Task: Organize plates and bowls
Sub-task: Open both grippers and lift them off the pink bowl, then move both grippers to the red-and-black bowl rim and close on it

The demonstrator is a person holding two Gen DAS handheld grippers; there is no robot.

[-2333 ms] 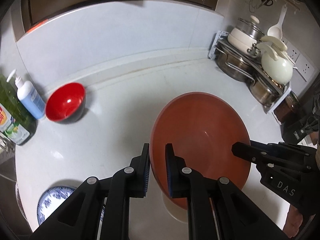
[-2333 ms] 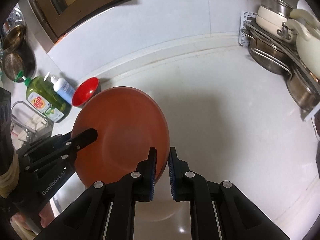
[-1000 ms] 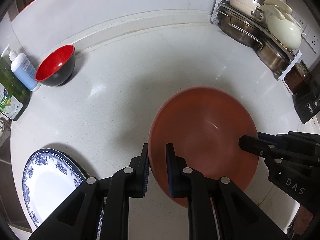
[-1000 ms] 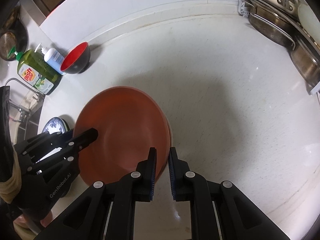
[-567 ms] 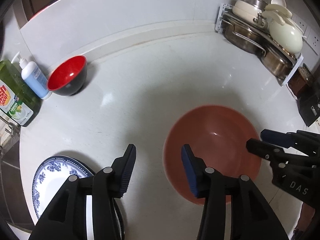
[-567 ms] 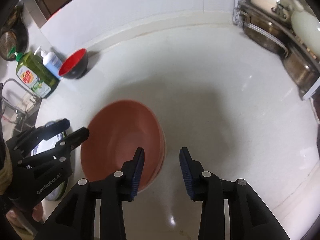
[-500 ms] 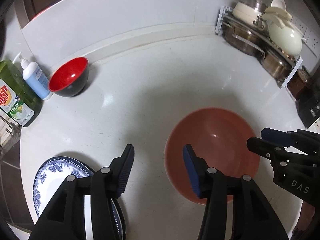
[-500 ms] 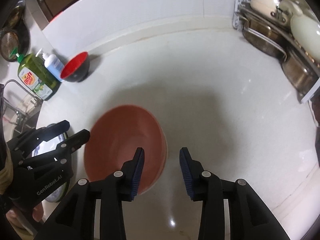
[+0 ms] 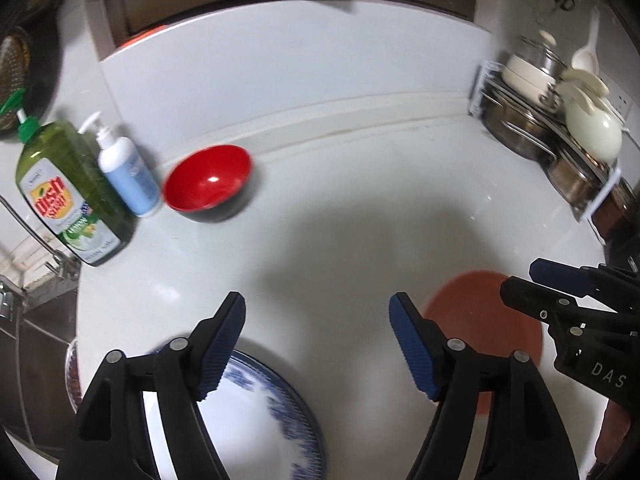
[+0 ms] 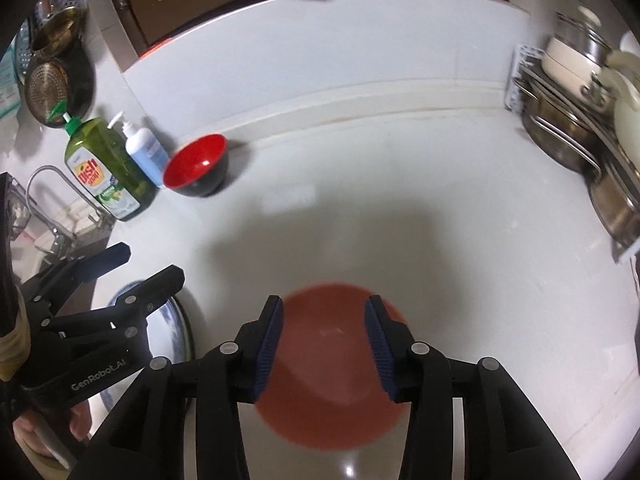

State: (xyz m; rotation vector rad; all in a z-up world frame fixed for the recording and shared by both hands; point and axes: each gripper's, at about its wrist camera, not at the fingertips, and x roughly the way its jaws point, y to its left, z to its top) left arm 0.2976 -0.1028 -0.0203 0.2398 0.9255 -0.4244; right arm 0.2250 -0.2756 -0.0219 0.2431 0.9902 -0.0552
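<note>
The brown-red plate lies flat on the white counter, below my right gripper, which is open above it and holds nothing. In the left wrist view the brown-red plate sits at the right. My left gripper is open and empty above the counter, with the blue-and-white plate under its left finger. A red bowl with a black outside stands by the back wall, also in the right wrist view as the red bowl.
A green dish-soap bottle and a blue pump bottle stand left of the bowl. A rack of steel pots and a cream kettle fills the right corner. A tap and sink edge lie at the left.
Both grippers let go of the brown-red plate, which now rests on the counter. Both opened wider and lifted back. The left gripper swung left toward the blue-and-white plate.
</note>
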